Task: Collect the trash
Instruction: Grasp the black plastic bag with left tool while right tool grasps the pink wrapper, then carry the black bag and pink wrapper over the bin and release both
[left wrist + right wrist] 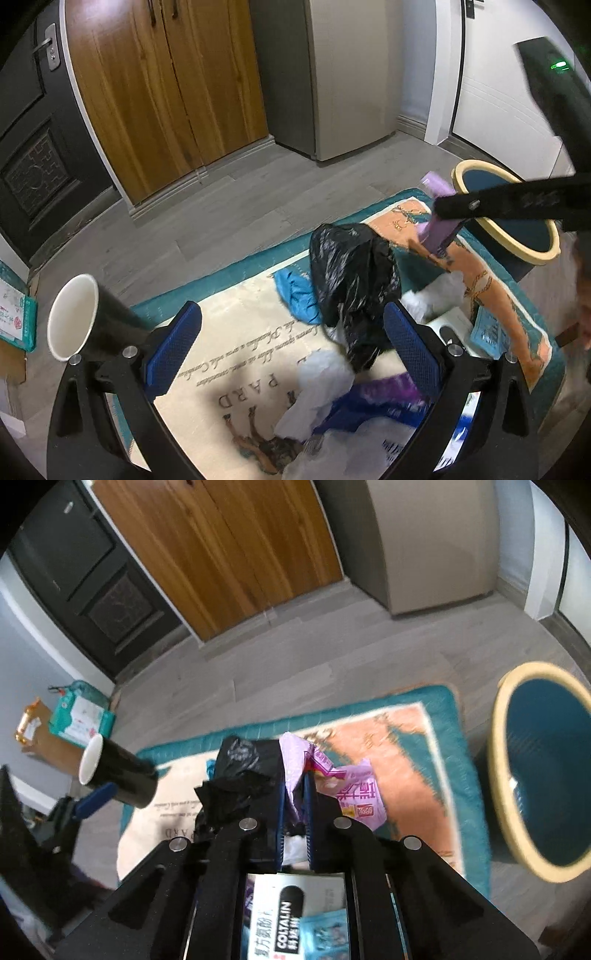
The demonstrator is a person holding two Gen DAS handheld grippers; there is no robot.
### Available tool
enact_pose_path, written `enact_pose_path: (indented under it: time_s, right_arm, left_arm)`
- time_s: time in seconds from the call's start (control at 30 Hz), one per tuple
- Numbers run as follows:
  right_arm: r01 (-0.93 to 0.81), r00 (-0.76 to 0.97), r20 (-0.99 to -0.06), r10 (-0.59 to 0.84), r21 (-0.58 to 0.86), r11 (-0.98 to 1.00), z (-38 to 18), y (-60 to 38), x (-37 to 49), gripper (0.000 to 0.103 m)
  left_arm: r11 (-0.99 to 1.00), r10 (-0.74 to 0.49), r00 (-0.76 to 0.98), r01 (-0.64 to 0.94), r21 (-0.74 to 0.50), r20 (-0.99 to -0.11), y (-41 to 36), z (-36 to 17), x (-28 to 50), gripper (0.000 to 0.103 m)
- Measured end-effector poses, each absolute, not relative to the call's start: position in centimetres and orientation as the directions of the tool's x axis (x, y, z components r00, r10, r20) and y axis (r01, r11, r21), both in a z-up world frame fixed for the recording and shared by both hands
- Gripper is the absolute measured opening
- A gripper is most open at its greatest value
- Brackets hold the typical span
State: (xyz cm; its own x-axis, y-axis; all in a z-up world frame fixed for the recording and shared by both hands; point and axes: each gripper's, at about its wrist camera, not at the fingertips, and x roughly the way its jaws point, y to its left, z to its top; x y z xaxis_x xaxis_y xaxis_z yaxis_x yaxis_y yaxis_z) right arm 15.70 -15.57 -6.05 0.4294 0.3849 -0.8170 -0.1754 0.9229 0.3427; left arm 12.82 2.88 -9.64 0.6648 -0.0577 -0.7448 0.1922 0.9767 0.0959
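Grey plank flooring is filling the far half of the left wrist view, running up to wooden cupboard doors, a dark entry door at the left and a pale tall cabinet further right. Nearer, a teal-bordered rug is lying on the floor, carrying the trash: a black plastic bag, a blue wrapper, white crumpled plastic and purple packaging. A teal bin with a cream rim is standing at the rug's far right corner. The left claw is hanging spread wide over the pile, gripping nothing, while a black paper cup is sticking out just left of its left finger. The right claw is reaching in from the right, pinching a lilac wrapper in front of the bin.

From the right wrist view, the same floor, cupboard doors and rug are showing. The right claw is pressing together on the lilac wrapper, with the black bag just left and the bin at the right. A medicine box is lying beneath the claw.
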Motion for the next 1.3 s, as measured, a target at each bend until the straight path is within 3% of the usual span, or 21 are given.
enact_pose_path:
  time_s: [0.47,0.53,0.67,0.7,0.73,1.07,1.3]
  right_arm:
    - [-0.226,0.489,-0.766,0.417,0.35,0.909,-3.0,-19.8,16.0,0.01]
    - [-0.226,0.489,-0.766,0.417,0.35,0.909,-3.1,-20.1,16.0,0.01]
    - [-0.23,0.492,-0.763,0.419,0.35,0.908,-2.9,-20.6,16.1,0.01]
    - [-0.234,0.491,-0.764,0.418,0.347,0.908,-2.8,-20.7,16.1,0.01]
    - [-0.236,0.49,-0.765,0.417,0.344,0.909,-2.7,-20.6,16.0,0.01]
    - [-0.214,0.552,-0.735,0.394,0.332,0.919,1.1,-22.7,13.7,0.01]
    - [-0.168,0.63,-0.659,0.411,0.401,0.9,5.7,-26.7,10.9,0.01]
  left_arm:
    - [0.971,-0.075,0.628,0.224,0.087,-0.775,-1.1,-11.6,16.3,0.096]
    - [0.971,-0.071,0.614,0.222,0.086,-0.786,-1.2,-11.8,16.5,0.071]
    - [0.971,-0.099,0.579,0.236,0.05,-0.809,-0.9,-12.2,16.6,0.034]
    - [0.969,-0.093,0.574,0.241,0.059,-0.813,-1.0,-12.3,16.6,0.018]
    - [0.966,-0.083,0.568,0.246,0.073,-0.819,-1.1,-12.3,16.5,0.011]
    - [0.98,-0.083,0.689,0.188,0.068,-0.72,-0.8,-5.6,13.8,0.006]
    - [0.979,-0.109,0.815,0.187,0.08,-0.57,-3.3,3.0,10.2,0.006]
